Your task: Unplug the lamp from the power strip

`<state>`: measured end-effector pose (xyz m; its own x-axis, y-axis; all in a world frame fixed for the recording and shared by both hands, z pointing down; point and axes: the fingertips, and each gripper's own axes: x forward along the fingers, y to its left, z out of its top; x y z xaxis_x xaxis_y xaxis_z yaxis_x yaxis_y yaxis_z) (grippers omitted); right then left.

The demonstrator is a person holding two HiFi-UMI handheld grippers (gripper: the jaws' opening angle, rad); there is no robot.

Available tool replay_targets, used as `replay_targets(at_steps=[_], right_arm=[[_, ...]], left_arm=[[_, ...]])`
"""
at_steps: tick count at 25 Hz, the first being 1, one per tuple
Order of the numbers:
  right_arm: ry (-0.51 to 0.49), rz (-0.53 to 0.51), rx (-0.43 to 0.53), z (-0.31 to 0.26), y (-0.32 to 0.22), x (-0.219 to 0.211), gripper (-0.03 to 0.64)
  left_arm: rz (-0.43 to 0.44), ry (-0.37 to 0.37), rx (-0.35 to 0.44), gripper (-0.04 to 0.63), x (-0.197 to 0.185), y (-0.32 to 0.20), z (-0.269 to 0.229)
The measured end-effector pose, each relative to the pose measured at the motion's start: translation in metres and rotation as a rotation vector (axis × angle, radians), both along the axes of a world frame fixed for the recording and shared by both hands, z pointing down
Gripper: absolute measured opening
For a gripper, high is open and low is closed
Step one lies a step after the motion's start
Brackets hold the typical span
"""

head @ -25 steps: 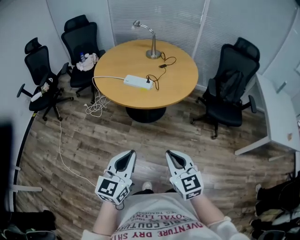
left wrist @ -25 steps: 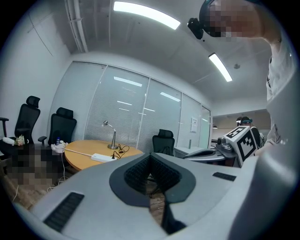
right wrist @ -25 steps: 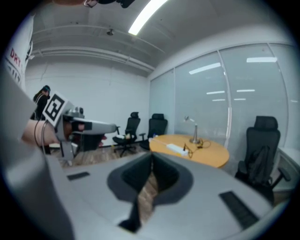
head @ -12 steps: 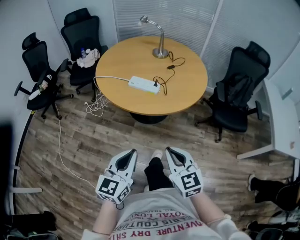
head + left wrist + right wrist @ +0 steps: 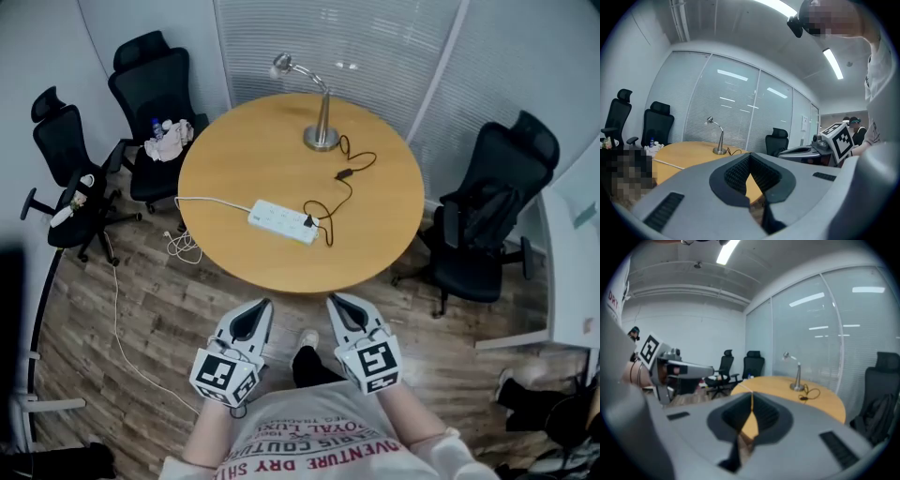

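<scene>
Two tools: my left tool (image 5: 260, 306) and my right tool (image 5: 336, 302) are side by side low in the head view, above the wooden floor (image 5: 141, 309). Both point toward the round surface (image 5: 234, 150).
Left tool state: its jaws meet at the tips, with nothing between them.
Right tool state: its jaws are pressed together and hold nothing.
Power strip: the white power strip (image 5: 281, 221) lies flat near the surface's near edge. It is ahead of both tools and apart from them, roughly in line with the gap between them.
Plug: a black plug (image 5: 309, 222) sits in the strip's right end.
Lamp: the silver lamp (image 5: 322, 111) stands upright at the far side of the surface, well apart from my tools, with its head bent left.
Cord: a black cord (image 5: 342, 176) runs from the lamp's base across the surface to the plug.
White cable: the white cable (image 5: 211, 200) leaves the strip's left end, drops over the surface's edge and lies tangled on the floor.
Left gripper view: the lamp shows up and left of my jaw tips.
Right gripper view: the lamp shows to the right of my jaw tips.
Chairs: two black chairs (image 5: 155, 94) stand left of the surface and another black chair (image 5: 492, 216) stands on its right.
</scene>
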<state>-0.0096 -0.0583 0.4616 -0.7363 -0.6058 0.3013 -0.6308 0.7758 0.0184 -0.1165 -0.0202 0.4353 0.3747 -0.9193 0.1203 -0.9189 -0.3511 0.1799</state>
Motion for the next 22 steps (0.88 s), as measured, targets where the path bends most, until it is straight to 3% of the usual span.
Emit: replay_targets(at_steps=[10,22], right_arm=[[0.02,-0.024,-0.03,0.015,-0.132,-0.012,0.029],[0.029,0.004,-0.157,0.058,-0.18,-0.021,0.029]], left_arm=[[-0.003,-0.027,-0.026,0.028,-0.014,-0.136,0.008],[0.085,-0.052,-0.161,0.028,-0.018,-0.221,0.061]])
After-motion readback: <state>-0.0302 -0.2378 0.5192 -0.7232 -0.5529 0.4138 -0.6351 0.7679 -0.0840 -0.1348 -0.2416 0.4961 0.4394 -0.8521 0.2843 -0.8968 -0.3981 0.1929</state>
